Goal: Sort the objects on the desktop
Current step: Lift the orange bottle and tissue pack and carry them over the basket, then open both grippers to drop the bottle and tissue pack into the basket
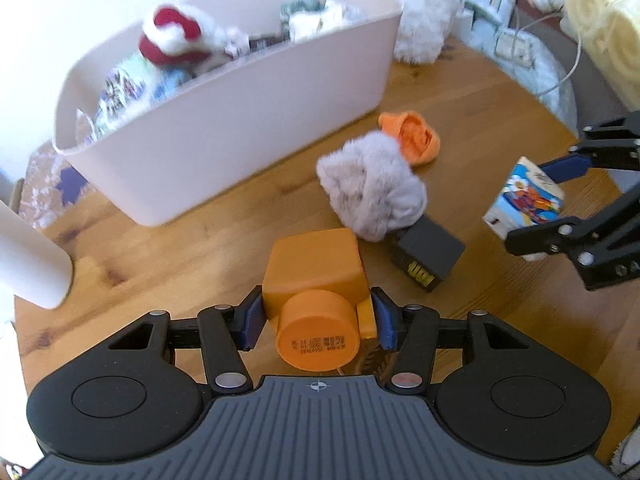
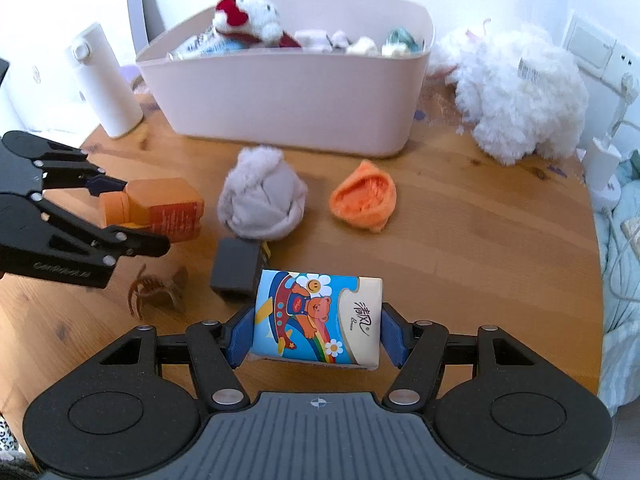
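Looking along our left gripper [image 1: 316, 320], we see its blue pads pressed on both sides of an orange bottle [image 1: 316, 280], cap towards the camera, lifted clear of the wooden table [image 1: 200, 248]. Towards the table's far edge stands a pale pink bin [image 1: 248, 120]. Inside it lie a white plush toy with a red bow [image 1: 176, 36], printed packets and other small soft items, blurred. On the table between the bin and the bottle sits a grey fluffy hat [image 1: 372, 188], touching an orange knitted hat [image 1: 416, 136] behind it and a small dark box [image 1: 428, 256] in front. A white cylinder [image 1: 28, 256] juts in at the left edge. At right, our right gripper [image 1: 532, 204] holds a tissue pack [image 1: 524, 200].

From the right wrist, the right gripper [image 2: 318, 332] clamps the tissue pack [image 2: 316, 320], printed with a cartoon bear, between its blue pads, above the near part of the table [image 2: 460, 240]. The pink bin [image 2: 288, 100] stands at the far edge, the bow toy [image 2: 248, 16] on top of its contents. A white flask [image 2: 104, 80] stands left of the bin; a big white plush [image 2: 520, 100] lies right of it. Mid-table are the grey hat [image 2: 260, 200], orange hat [image 2: 364, 200] and dark box [image 2: 236, 268]. A brown hair claw [image 2: 156, 288] lies near the left edge, beneath the left gripper [image 2: 120, 212] gripping the orange bottle [image 2: 160, 212].
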Demonstrator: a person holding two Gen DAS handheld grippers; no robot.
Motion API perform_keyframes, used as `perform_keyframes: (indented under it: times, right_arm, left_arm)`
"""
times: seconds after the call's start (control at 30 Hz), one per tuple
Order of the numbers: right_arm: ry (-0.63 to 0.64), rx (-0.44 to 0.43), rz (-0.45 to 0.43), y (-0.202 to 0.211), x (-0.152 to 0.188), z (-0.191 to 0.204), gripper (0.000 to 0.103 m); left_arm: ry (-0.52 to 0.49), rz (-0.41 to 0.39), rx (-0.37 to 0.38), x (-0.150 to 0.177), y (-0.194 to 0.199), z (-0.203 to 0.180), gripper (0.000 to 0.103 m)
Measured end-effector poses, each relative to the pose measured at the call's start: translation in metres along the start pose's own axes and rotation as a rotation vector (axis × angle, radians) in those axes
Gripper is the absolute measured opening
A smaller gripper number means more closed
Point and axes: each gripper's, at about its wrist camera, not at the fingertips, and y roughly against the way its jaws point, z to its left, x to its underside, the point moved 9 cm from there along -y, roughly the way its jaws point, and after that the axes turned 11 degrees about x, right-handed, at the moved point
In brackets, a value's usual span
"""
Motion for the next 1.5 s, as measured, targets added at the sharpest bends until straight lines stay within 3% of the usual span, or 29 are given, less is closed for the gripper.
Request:
perform_keyframes:
  times: [0.27, 0.73, 1.03, 1.23, 1.5]
  right_arm:
    - [0.01, 0.032, -0.104, 0.02, -0.039, -0.015, 0.062]
    - [0.024, 0.102, -0.32, 0.052, -0.143, -0.038, 0.062]
    - [0.014, 0.126, -0.325, 0.033, -0.19, -0.039, 0.062]
    - [-0.018, 0.11, -0.286, 0.01, -0.213, -0.035, 0.062]
    - [-0.039, 0.091, -0.196, -0.028, -0.224, -0.025, 0.062]
  left_arm:
    - [-0.026, -0.142, -0.04, -0.033, 0.054, 0.011, 0.055]
    - [-0.064, -0.351, -0.166, -0.13, 0.109, 0.051, 0.055]
    - [-0.064, -0.326, -0.269, -0.169, 0.087, 0.065, 0.055]
    - [0.002, -0.317, -0.299, -0.19, 0.075, 0.081, 0.055]
    - [0.034, -0.199, -0.309, -0.193, 0.043, 0.101, 0.055]
